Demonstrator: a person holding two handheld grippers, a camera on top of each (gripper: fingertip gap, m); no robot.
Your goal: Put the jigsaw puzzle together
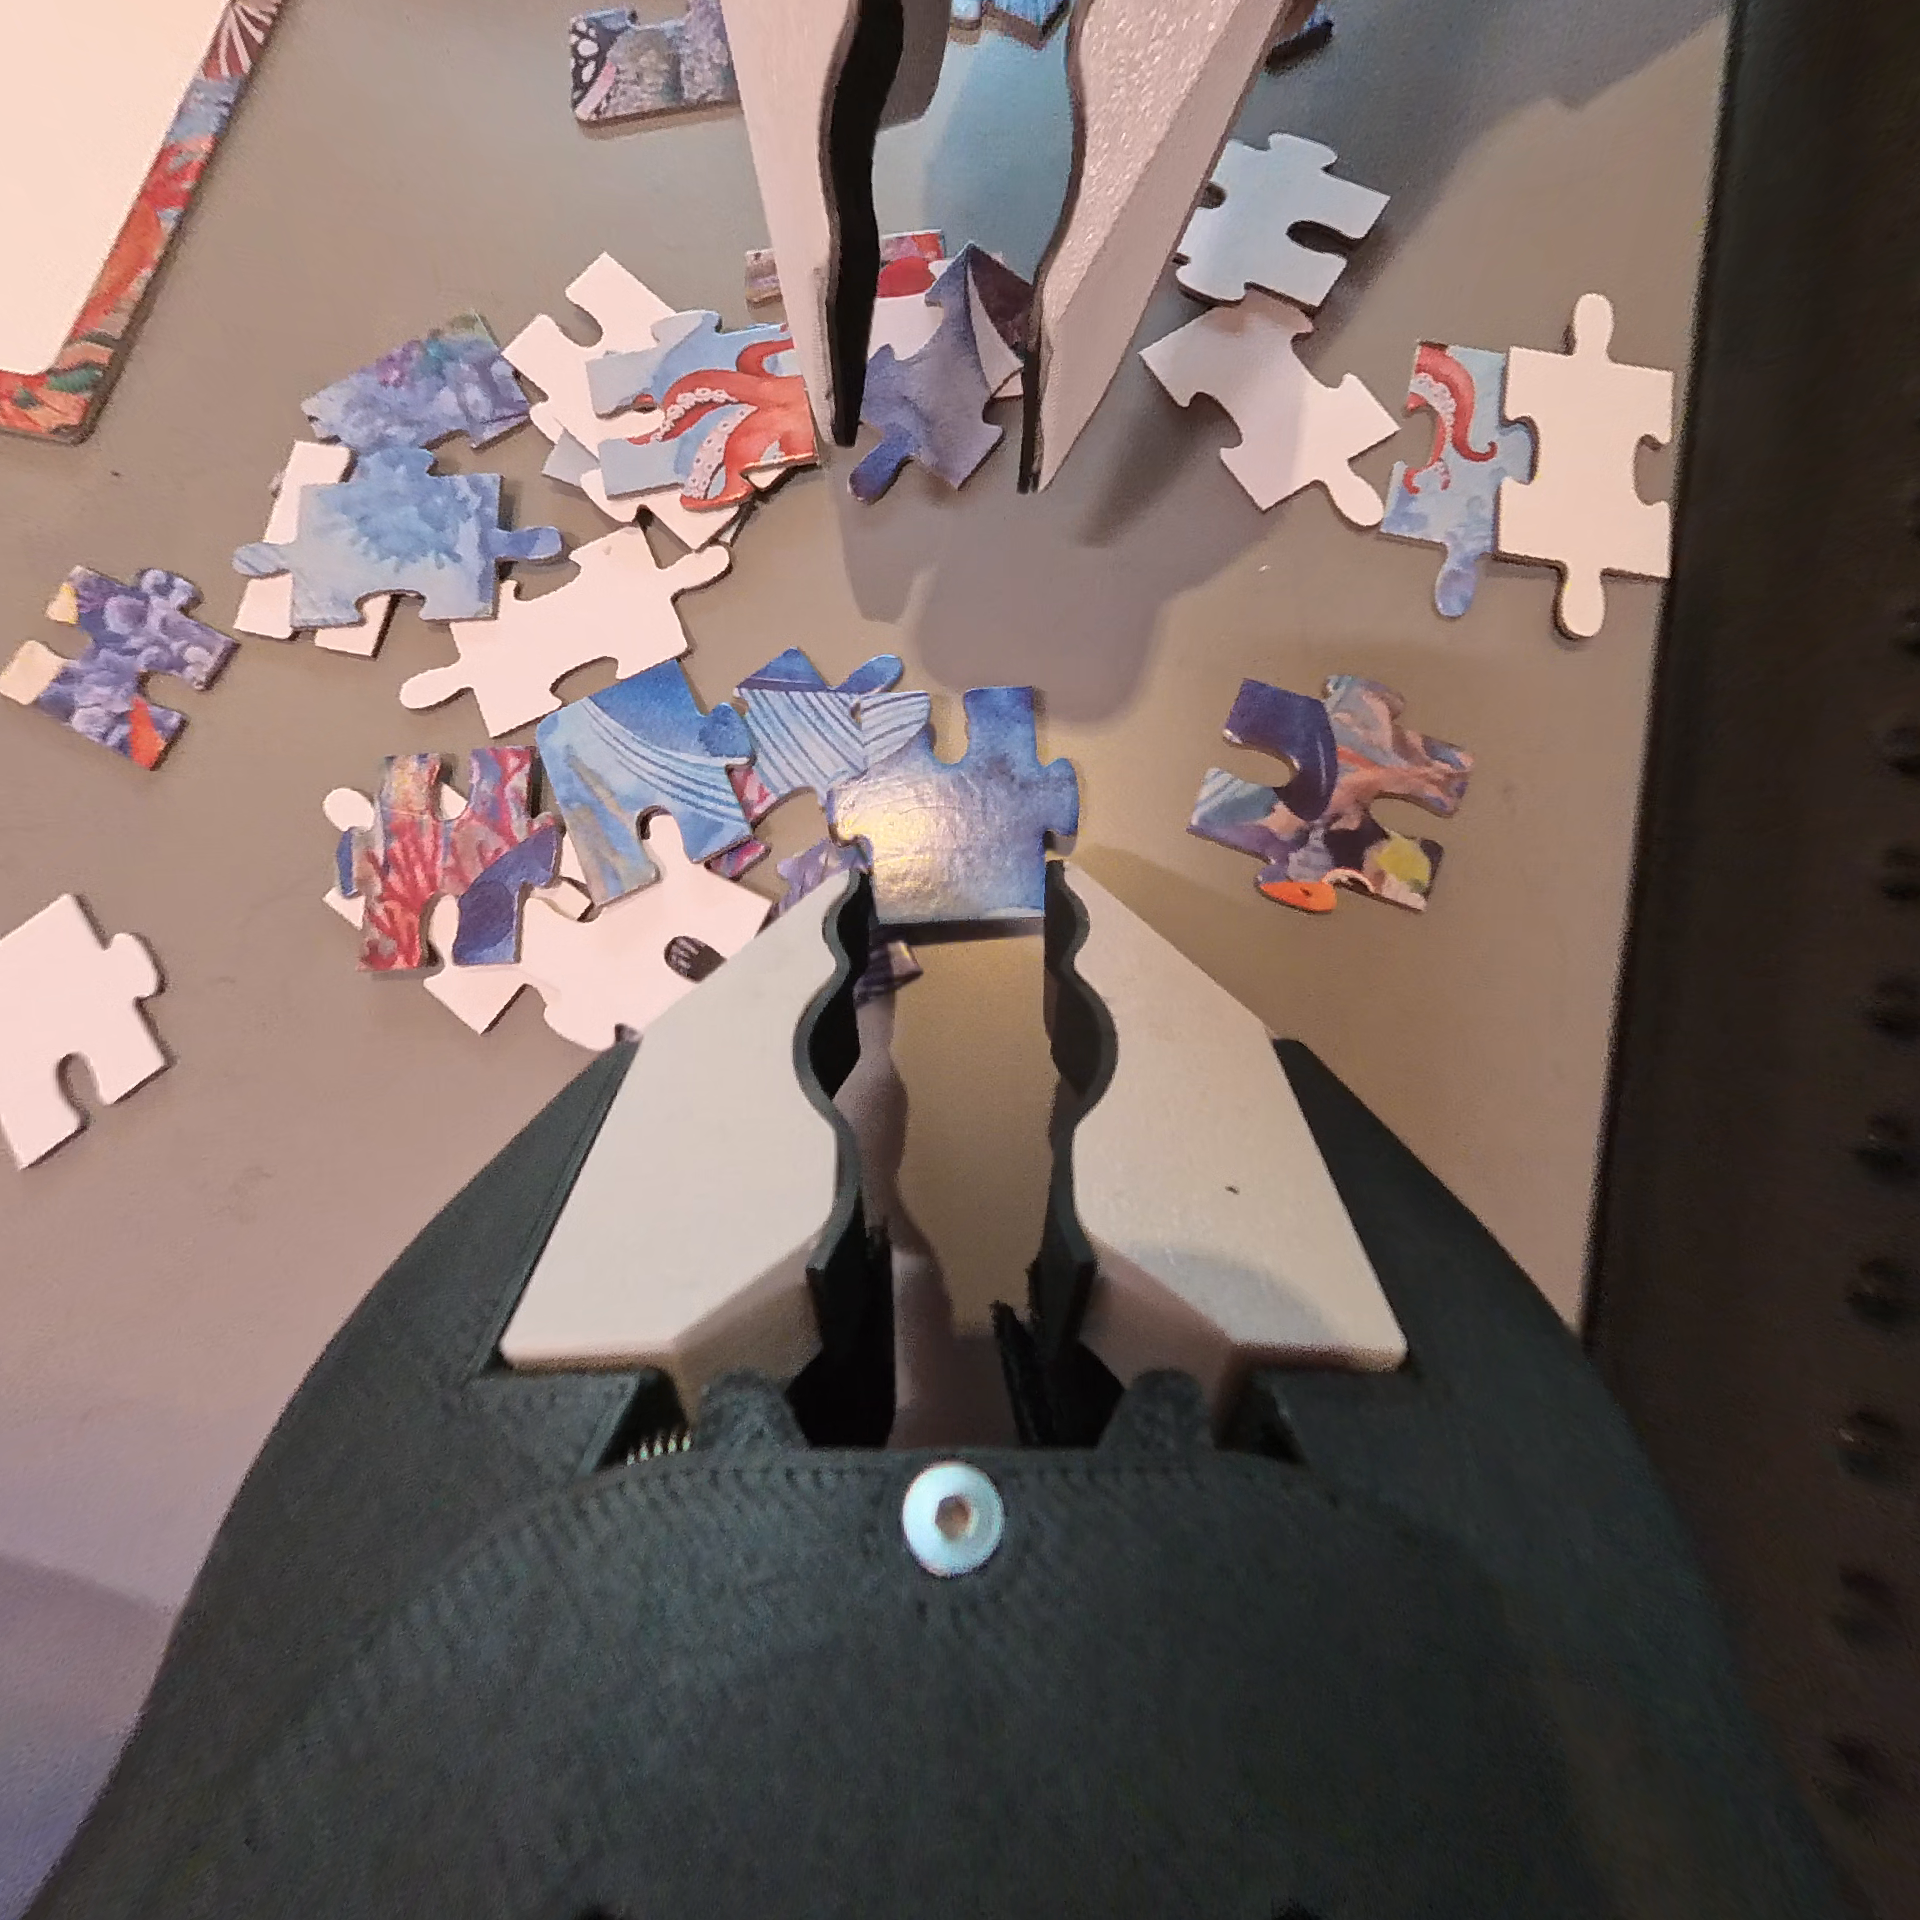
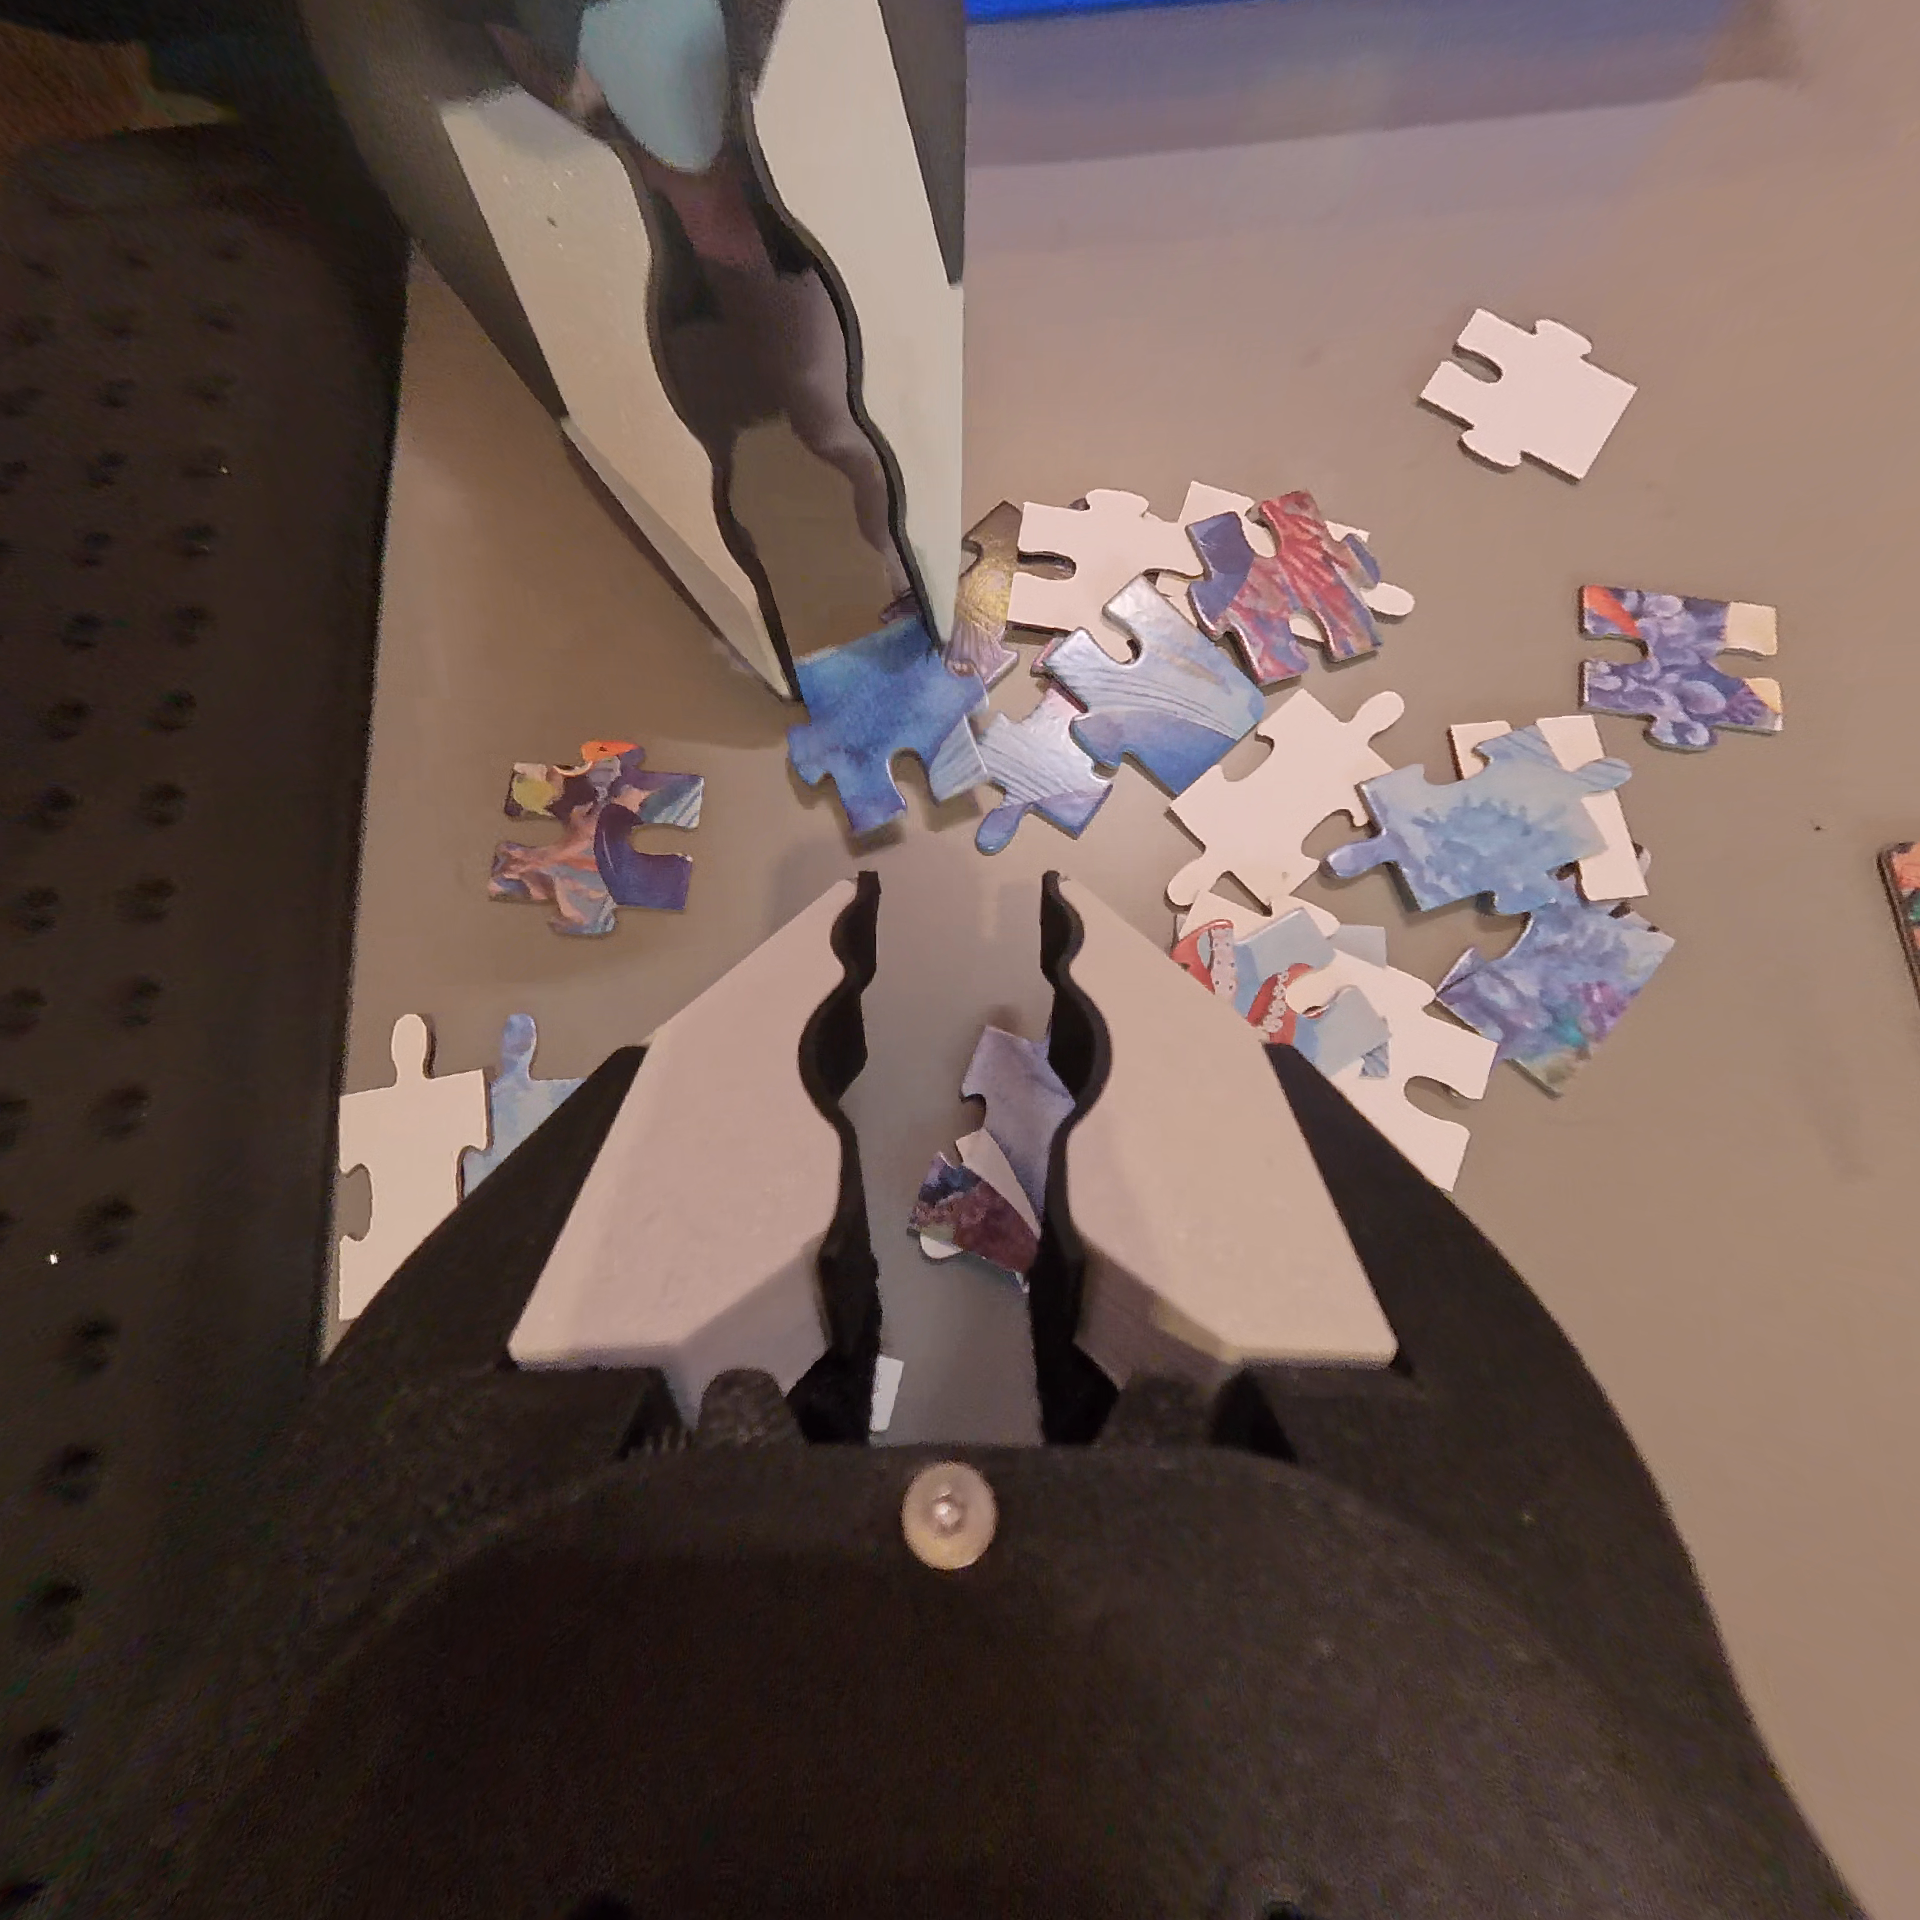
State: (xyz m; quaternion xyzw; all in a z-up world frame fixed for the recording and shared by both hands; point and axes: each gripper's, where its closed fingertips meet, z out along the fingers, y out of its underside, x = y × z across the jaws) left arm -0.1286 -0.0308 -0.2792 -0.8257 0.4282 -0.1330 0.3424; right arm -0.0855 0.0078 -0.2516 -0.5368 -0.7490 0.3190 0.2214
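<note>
Two grippers are working close together over the grey table [image 1: 1143, 644], and your left gripper [image 1: 954, 883] has its jaws clamped on a deep blue puzzle piece [image 1: 951, 805], pinching its near edge so the knobbed end sticks out ahead of the fingertips. From the right wrist view you can see that same blue piece [image 2: 878, 727] held at the tips of the left gripper [image 2: 862, 644], its far edge touching a striped blue piece [image 2: 1039, 769].

Your right gripper [image 2: 951, 883] has its jaws apart, nothing between the tips, bare table under them. Further back between its fingers lies a pale blue and purple piece [image 2: 997, 1143] on the table. In the left wrist view, the right gripper [image 1: 940, 457] comes down from above, straddling that piece [image 1: 935, 405].

Just left of your left jaws sits a cluster: a striped blue piece [image 1: 644, 774], a red coral piece [image 1: 447, 847], and several face-down white pieces [image 1: 582, 634]. Further ahead, left of the right gripper, an orange octopus piece [image 1: 717, 416] rests on others. Right of your left jaws, alone, lies a dark multicoloured piece [image 1: 1330, 795]. Far ahead on the left, the corner of the puzzle frame [image 1: 135, 270] shows its red-patterned border.
</note>
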